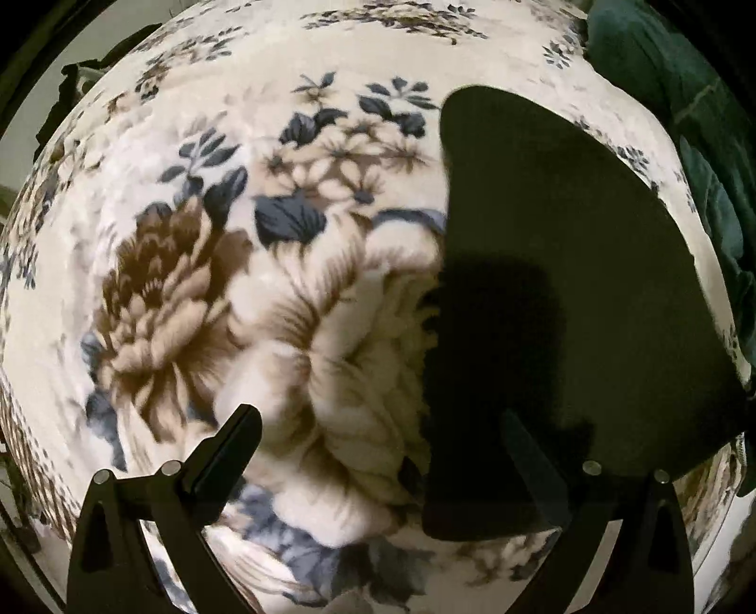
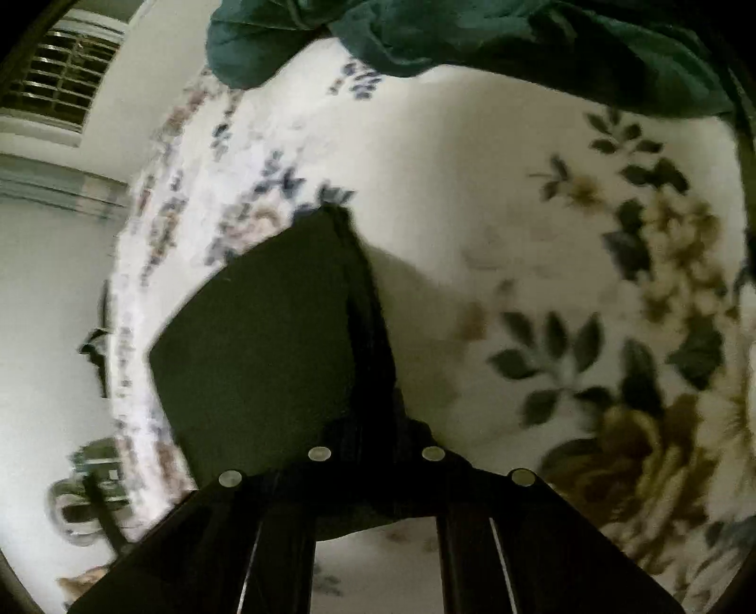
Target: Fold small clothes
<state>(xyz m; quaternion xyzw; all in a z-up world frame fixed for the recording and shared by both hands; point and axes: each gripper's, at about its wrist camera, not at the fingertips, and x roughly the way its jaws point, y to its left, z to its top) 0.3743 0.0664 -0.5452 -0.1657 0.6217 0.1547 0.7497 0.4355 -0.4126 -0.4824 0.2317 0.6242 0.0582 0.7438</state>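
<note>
Plainly, the dark garment [image 1: 557, 283] lay flat on a floral blanket [image 1: 245, 283], its long axis running away from the left camera, narrowing to a rounded far end; no writing or label could be read on it; the left hand-held gripper [image 1: 382, 439] hovered over its near edge with fingers spread wide, one over blanket, one over cloth; the right hand-held gripper [image 2: 373, 425] was pressed together, pinching the garment's fold; green fabric [image 2: 472, 33] lay bunched beyond.
</note>
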